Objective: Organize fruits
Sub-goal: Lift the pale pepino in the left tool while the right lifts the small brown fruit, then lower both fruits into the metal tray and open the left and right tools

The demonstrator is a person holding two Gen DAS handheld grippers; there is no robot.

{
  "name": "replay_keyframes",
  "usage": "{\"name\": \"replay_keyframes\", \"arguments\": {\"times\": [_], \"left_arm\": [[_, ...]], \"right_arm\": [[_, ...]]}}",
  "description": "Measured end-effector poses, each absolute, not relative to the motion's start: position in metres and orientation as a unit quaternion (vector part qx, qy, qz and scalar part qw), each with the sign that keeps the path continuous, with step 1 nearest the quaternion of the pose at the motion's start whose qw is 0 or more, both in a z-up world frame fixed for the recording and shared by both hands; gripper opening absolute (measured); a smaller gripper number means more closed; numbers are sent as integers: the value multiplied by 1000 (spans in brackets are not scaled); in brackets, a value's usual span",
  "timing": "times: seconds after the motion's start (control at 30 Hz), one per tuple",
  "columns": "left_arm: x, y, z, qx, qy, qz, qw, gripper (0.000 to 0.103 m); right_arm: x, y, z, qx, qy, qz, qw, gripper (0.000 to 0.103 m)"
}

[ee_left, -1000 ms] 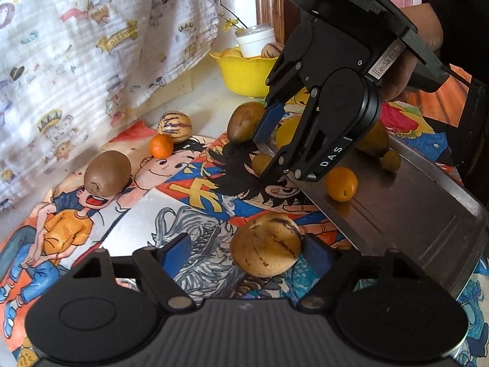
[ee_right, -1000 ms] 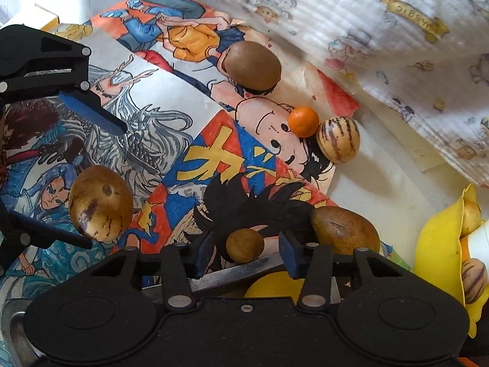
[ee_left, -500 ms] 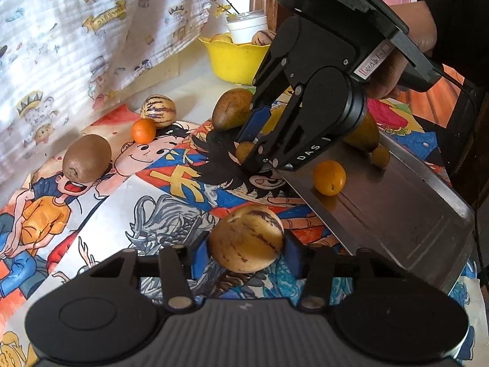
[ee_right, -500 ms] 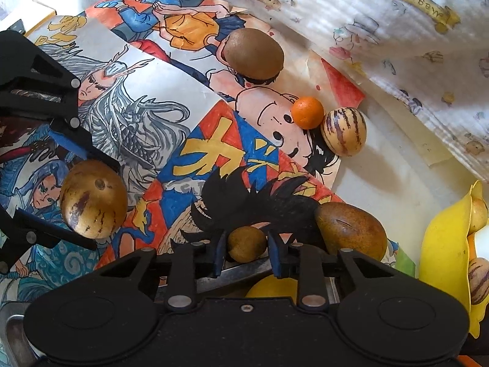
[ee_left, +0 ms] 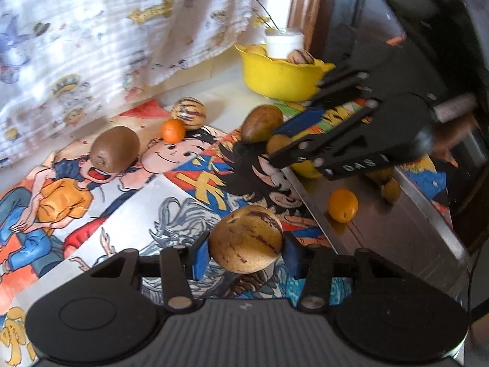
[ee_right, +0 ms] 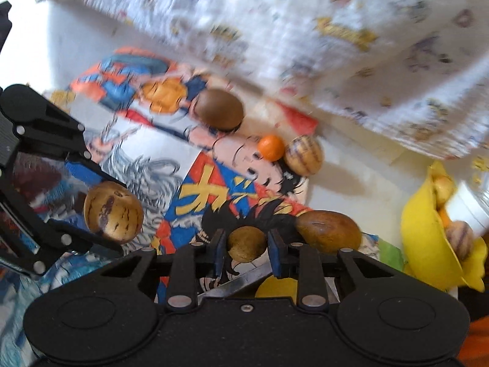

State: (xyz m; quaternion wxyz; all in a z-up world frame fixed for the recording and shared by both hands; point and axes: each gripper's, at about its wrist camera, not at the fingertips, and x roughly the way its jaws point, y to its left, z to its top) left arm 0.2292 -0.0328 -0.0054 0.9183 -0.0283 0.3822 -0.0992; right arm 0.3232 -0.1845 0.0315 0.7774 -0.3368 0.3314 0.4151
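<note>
My left gripper (ee_left: 244, 252) is shut on a tan streaked melon (ee_left: 246, 238) and holds it above the cartoon mat; it also shows in the right wrist view (ee_right: 113, 215). My right gripper (ee_right: 247, 244) is shut on a small brown round fruit (ee_right: 247, 242), lifted off the mat; in the left wrist view this fruit (ee_left: 276, 143) sits between its jaws. A steel tray (ee_left: 397, 229) on the right holds a small orange (ee_left: 342, 205) and yellow fruits.
On the mat lie a kiwi (ee_left: 115, 148), a tangerine (ee_left: 173, 130), a striped melon (ee_left: 187, 113) and a brown pear-shaped fruit (ee_left: 261, 123). A yellow bowl (ee_left: 278, 79) with fruit stands at the back. A printed curtain (ee_left: 91, 30) hangs on the left.
Both grippers closed on their fruits and lifted them. The left took the streaked melon; the right took the small brown fruit and swung upward.
</note>
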Motion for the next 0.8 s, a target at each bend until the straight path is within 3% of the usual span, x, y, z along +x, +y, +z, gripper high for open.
{"name": "replay_keyframes", "arguments": {"times": [0.53,0.8], "left_arm": [[231,-55,32,-25,369,-73,926,53],[241,-89,33,-26,377,-114,919,53]], "right_arm": [[262,-261,71,-204,260,297,896,31],[246,-312,55,-135,278,224,924,31]]}}
